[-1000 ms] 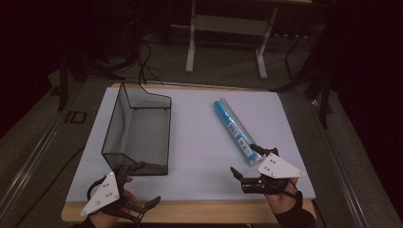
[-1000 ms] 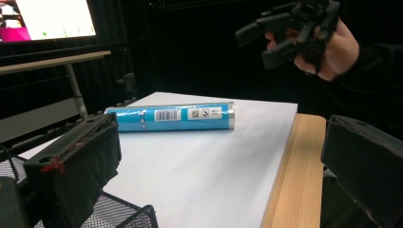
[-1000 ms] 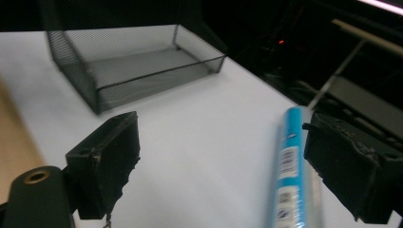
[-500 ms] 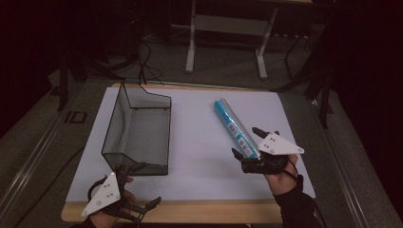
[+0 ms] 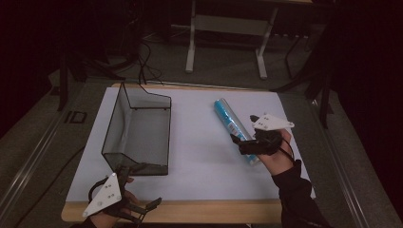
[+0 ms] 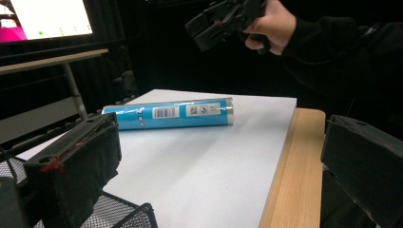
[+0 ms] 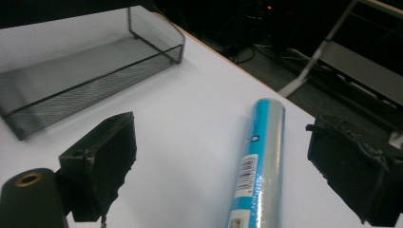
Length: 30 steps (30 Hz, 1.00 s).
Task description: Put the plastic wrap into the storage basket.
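White sheet over a wooden table [image 5: 199, 164] in a dark room, long blue cylindrical tube with barcode label [image 5: 230, 124] lying flat at right, right gripper [image 5: 243, 142] above its near end with jaws spread, black wire-mesh tray [image 5: 138, 130] at left, left gripper [image 5: 145, 204] released near the front edge.

My right gripper [image 5: 243, 135] hangs raised, jaws wide apart, hand [image 5: 278, 154] behind it. My left gripper [image 5: 142, 197] sits low at the near edge, jaws parted.
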### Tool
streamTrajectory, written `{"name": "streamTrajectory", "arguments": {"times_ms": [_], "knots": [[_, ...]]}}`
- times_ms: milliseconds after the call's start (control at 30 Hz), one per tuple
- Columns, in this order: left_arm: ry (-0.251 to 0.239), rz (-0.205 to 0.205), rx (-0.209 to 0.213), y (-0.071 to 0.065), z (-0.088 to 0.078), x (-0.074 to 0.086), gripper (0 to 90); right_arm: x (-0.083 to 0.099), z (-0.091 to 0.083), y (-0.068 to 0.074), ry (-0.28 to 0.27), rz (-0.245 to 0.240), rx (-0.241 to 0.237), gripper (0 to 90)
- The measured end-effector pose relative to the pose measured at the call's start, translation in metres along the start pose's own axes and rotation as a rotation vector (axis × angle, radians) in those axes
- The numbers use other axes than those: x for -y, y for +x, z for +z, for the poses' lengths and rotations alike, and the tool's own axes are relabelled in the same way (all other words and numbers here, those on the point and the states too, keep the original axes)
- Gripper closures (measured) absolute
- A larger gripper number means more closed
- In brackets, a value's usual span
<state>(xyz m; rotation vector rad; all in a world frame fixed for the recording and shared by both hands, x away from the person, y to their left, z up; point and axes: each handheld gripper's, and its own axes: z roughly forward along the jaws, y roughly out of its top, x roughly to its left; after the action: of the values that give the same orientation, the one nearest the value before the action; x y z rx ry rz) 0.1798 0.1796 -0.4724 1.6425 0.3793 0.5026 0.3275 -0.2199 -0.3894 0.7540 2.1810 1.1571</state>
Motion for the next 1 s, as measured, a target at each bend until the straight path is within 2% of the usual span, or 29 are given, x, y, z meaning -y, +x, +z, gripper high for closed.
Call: {"name": "streamTrajectory", "arguments": {"times_ms": [167, 367, 533, 1000], "knots": [[0.004, 0.005, 0.001, 0.0, 0.0, 0.0, 0.2, 0.0, 0.014, -0.009, 0.023, 0.025, -0.009, 9.1], [0.007, 0.008, 0.0, 0.0, 0.0, 0.0, 0.1, 0.001, 0.029, -0.02, 0.057, 0.04, 0.006, 9.1], [0.008, 0.007, 0.003, 0.0, 0.001, 0.001, 0.1, 0.002, 0.043, -0.027, 0.111, 0.048, 0.008, 9.2], [0.011, 0.007, 0.011, 0.0, 0.001, 0.001, 0.1, 0.019, 0.08, -0.051, 0.215, 0.122, 0.016, 9.3]]}}
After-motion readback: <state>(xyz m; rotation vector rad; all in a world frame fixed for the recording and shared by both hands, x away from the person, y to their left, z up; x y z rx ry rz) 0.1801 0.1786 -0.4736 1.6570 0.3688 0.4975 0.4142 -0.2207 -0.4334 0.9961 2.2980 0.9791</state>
